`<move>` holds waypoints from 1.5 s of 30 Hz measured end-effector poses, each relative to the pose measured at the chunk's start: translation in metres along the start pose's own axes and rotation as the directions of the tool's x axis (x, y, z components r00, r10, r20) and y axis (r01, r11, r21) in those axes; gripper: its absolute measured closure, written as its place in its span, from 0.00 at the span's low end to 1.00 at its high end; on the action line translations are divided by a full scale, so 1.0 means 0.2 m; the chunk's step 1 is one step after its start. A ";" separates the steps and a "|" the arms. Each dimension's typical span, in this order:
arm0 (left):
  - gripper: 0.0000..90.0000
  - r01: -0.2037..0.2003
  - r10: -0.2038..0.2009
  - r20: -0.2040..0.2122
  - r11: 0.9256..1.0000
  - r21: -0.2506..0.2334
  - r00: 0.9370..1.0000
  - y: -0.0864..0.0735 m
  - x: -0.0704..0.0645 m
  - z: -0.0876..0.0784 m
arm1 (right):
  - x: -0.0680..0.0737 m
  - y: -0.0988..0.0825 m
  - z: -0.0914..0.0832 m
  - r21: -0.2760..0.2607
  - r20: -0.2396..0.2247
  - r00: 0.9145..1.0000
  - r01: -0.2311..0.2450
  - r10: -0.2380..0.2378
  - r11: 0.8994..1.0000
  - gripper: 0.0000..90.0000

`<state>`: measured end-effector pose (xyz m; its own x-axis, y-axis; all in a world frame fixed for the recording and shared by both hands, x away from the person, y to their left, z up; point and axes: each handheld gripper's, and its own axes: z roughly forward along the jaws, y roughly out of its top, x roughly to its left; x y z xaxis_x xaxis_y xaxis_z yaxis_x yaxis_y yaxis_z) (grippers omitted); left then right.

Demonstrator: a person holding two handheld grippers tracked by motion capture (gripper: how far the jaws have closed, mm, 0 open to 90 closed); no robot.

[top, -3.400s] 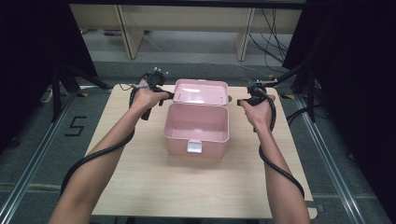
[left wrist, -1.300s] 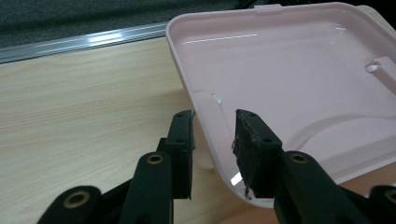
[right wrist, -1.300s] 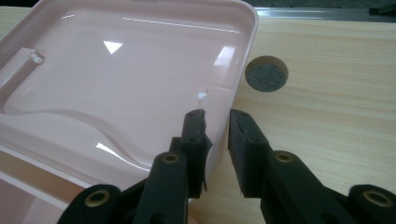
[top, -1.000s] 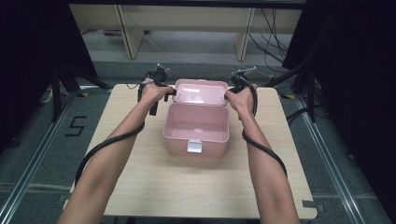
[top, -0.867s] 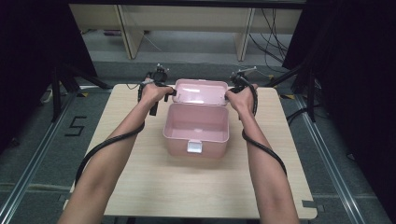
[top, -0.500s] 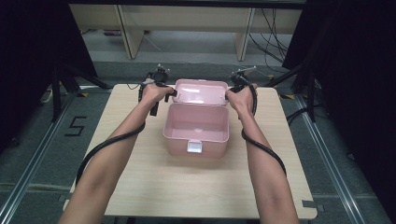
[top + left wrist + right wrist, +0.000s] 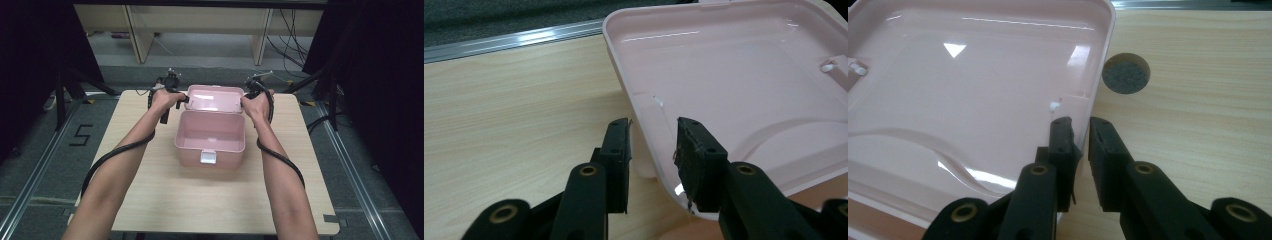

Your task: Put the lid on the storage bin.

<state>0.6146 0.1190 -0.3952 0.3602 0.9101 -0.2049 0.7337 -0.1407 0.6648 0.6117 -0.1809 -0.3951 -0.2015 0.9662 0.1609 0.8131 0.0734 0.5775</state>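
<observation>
Currently wooden desk (image 7: 150, 200), pale grain, carries a pink plastic box (image 7: 210, 145) near the far edge, centred, glossy, round-cornered, empty, latch toward the person. Its lid (image 7: 215, 98) lies tipped back open. Left gripper (image 7: 654, 145) fingers straddle the lid's side rim, gap visible, not pinching. Right gripper (image 7: 1080, 142) fingers, just been closing, clamp the opposite rim. Likely both sides are taken to swing the lid evenly.

Dim high view, dark surroundings, soft overhead light on the worktop (image 7: 150, 200). Gripper views brighter; white glare streaks on the pink lid (image 7: 973, 75); near claw parts blurred.
</observation>
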 end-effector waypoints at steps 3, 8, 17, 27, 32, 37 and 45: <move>0.73 -0.004 0.004 0.000 1.000 0.004 1.000 0.00 0.00 0.00 | 0.01 0.00 0.00 0.000 -0.001 0.999 -0.036 0.036 0.999 0.92; 0.73 0.002 -0.002 0.002 1.000 -0.003 1.000 0.00 0.00 0.01 | 0.04 0.00 -0.01 -0.001 0.001 0.997 -0.073 0.073 0.997 0.95; 0.72 0.014 -0.014 -0.003 1.000 0.000 1.000 0.00 0.01 0.01 | 0.07 0.00 0.00 -0.018 0.004 0.996 -0.093 0.093 0.995 0.98; 0.67 0.060 -0.060 -0.028 0.998 0.005 0.998 -0.01 0.02 0.01 | 0.08 -0.01 0.00 -0.031 -0.007 0.989 -0.150 0.150 0.988 0.99; 0.67 0.071 -0.070 -0.036 0.997 0.029 0.997 -0.02 0.03 0.02 | 0.07 -0.01 0.00 -0.041 -0.002 0.991 -0.130 0.131 0.991 0.99; 0.70 0.093 -0.092 -0.035 0.995 0.040 0.995 -0.03 0.04 0.04 | 0.07 -0.01 0.00 -0.046 -0.005 0.992 -0.128 0.127 0.991 0.99; 0.77 0.112 -0.110 -0.043 0.992 0.057 0.993 -0.01 0.03 0.04 | 0.08 -0.02 0.00 -0.048 -0.009 0.988 -0.156 0.155 0.987 0.99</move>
<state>0.6199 0.1207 -0.4041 0.2520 0.9360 -0.2456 0.8011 -0.0594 0.5956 0.6050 -0.1664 -0.3943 -0.0779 0.9635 0.2561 0.8072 -0.0899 0.5834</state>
